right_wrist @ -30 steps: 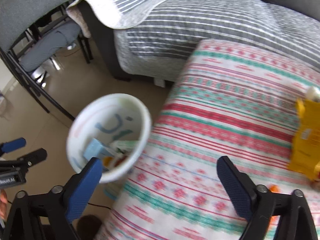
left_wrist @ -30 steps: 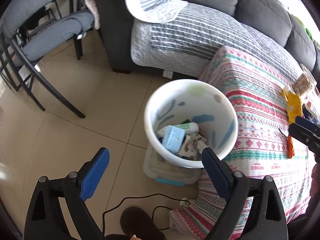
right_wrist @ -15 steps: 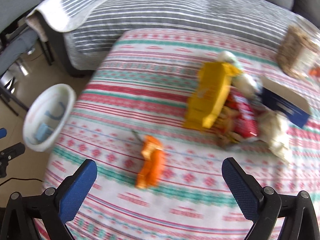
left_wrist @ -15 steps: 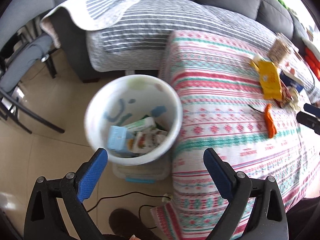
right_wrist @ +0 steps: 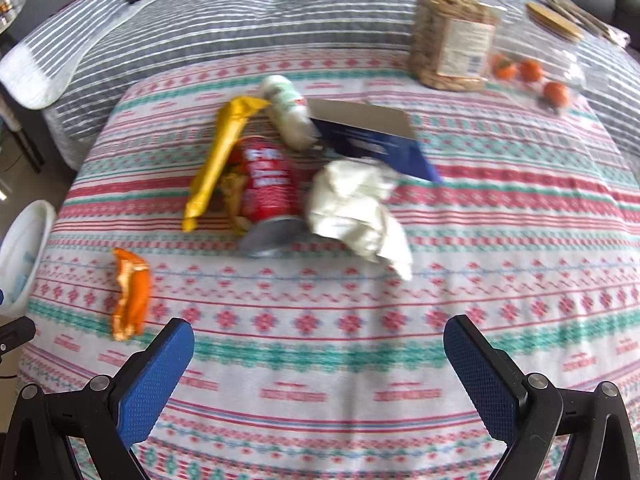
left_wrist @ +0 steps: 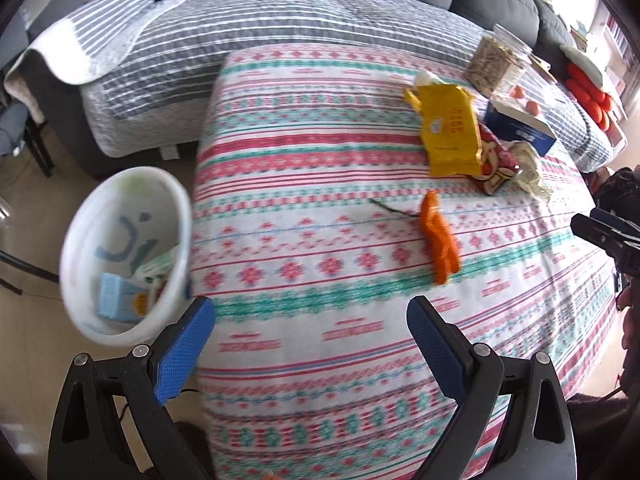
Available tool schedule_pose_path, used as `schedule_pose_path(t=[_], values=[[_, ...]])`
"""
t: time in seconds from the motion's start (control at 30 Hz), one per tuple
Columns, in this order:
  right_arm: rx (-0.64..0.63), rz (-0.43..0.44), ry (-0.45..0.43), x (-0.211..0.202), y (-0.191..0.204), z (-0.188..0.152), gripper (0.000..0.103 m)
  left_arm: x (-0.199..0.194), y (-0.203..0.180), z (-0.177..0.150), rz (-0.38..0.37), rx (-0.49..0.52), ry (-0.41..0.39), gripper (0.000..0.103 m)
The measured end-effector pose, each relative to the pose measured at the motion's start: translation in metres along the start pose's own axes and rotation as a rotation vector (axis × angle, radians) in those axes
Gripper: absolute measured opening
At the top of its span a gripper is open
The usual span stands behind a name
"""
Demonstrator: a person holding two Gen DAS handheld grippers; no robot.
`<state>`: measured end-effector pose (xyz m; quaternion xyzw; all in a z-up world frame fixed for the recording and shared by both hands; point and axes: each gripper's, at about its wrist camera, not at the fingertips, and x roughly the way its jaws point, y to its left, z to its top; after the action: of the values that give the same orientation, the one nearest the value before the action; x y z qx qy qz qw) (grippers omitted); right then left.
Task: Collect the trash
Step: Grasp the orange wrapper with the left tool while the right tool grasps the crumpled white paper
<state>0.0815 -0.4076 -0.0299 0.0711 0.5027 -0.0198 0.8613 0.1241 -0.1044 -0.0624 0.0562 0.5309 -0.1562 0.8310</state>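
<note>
Orange peel [right_wrist: 130, 294]: lies on the patterned tabletop [right_wrist: 360, 340], ahead-left of the right gripper [right_wrist: 318, 364], long axis running away from the jaws. Right gripper is nearer; left gripper [left_wrist: 310, 338] is farther. Both jaws wide, empty. Bin [left_wrist: 80, 216] stands at the tabletop's left edge. Red can [right_wrist: 266, 184]: lettering blurred, unreadable.

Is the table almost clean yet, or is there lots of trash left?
Some is done: the white bin already holds a few wrappers. Nothing is in hand; the left gripper and right gripper are both open and empty. Left on the tablecloth: orange peel, yellow packet, red can, crumpled paper, blue box.
</note>
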Motion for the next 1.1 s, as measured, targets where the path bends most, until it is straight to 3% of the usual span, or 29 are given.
schedule_pose_path(t=[0.17,0.37,0.57,0.8,0.87,1.1], values=[[0.047,-0.03,-0.002,-0.005,-0.033,-0.002,0.103,0.008,-0.033,0.015,-0.041,-0.014,-0.039,0.098],[0.116,-0.046,0.004,-0.002,-0.061,0.005,0.103,0.027,-0.062,0.025,-0.067,-0.001,-0.026,0.094],[0.198,-0.023,0.029,0.011,-0.075,0.019,0.103,0.053,-0.078,0.029,-0.096,0.03,0.019,0.071],[0.297,0.043,0.056,0.031,-0.075,0.037,0.102,0.069,-0.086,0.041,-0.069,0.081,0.036,0.024],[0.308,0.059,0.058,0.035,-0.071,0.042,0.102,0.067,-0.085,0.047,-0.082,0.073,0.032,0.018],[0.33,0.078,0.073,0.052,-0.064,0.053,0.099,0.059,-0.072,0.071,-0.1,0.026,-0.001,0.018]])
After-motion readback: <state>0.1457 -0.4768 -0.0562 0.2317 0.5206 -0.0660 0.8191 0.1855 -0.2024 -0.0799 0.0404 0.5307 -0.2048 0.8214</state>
